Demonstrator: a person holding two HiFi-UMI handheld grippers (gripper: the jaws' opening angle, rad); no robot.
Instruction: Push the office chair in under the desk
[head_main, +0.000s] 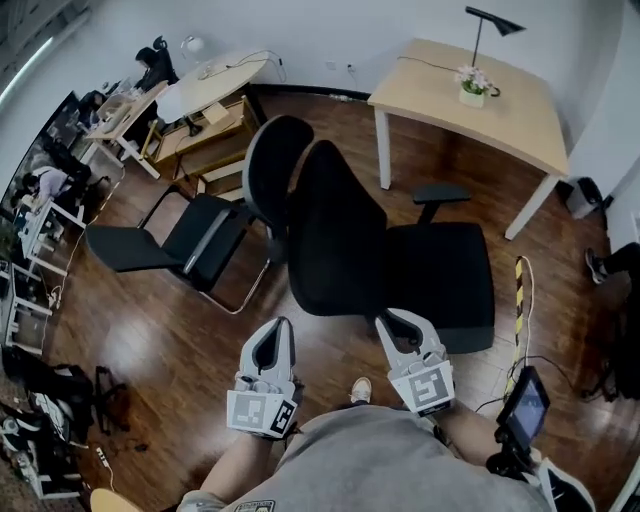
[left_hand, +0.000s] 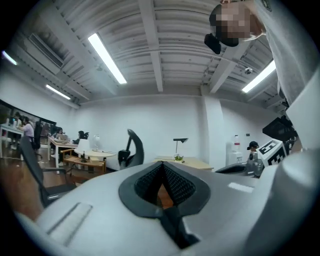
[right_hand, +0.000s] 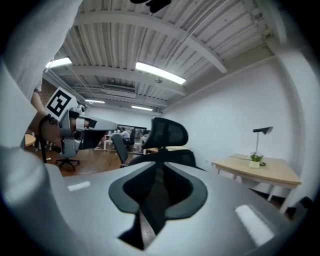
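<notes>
Just ahead of the left gripper (head_main: 283, 323), clenched empty, and the right gripper (head_main: 386, 322), barely parted on nothing: office chair (head_main: 440, 270), desk (head_main: 480, 100) well beyond. Press both tips evenly against the backrest (head_main: 335, 240); push steadily, steering between the desk legs (head_main: 382, 150).

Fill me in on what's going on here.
A person holds a gripper in each hand, standing behind the black office chair. It sits out on the wood floor, well short of the desk, not yet pushed under. The left gripper is shut, the right gripper barely open; neither grips anything.
</notes>
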